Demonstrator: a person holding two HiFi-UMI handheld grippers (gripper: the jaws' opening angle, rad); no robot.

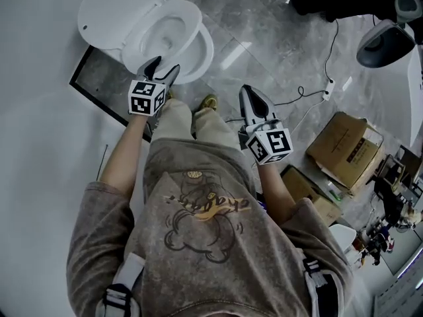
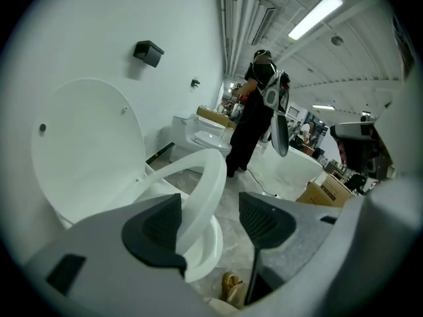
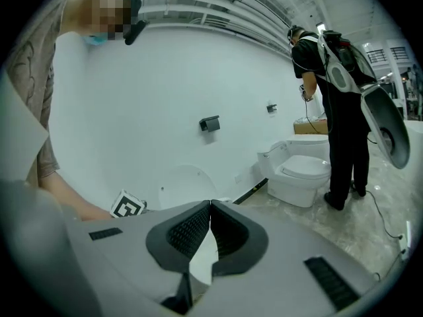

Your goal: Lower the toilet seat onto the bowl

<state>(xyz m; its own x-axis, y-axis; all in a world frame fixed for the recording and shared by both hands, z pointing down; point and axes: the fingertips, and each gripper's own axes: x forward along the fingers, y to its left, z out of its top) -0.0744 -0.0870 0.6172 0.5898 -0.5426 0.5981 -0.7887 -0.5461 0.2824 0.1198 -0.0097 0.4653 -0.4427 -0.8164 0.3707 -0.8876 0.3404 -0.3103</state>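
Note:
The white toilet [image 1: 206, 57] stands against the wall with its lid [image 1: 112, 8] up. Its seat [image 1: 190, 13] hangs tilted above the bowl, partway down. My left gripper [image 1: 165, 66] is at the seat's front edge. In the left gripper view the seat ring [image 2: 208, 177] runs between the wide-spread jaws of my left gripper [image 2: 211, 220], close to the left pad [image 2: 155, 226] and apart from the right one. The bowl [image 2: 213, 253] shows below. My right gripper [image 1: 248, 92] is held off to the right of the toilet, over the floor. Its jaws [image 3: 210, 207] are shut on nothing.
A second toilet [image 3: 301, 170] stands further along the wall, and a person in black [image 3: 337, 98] with a backpack is beside it. Cardboard boxes [image 1: 344, 150] and a cable [image 1: 310, 98] lie on the floor at right. The wearer's shoes [image 1: 208, 102] are just before the bowl.

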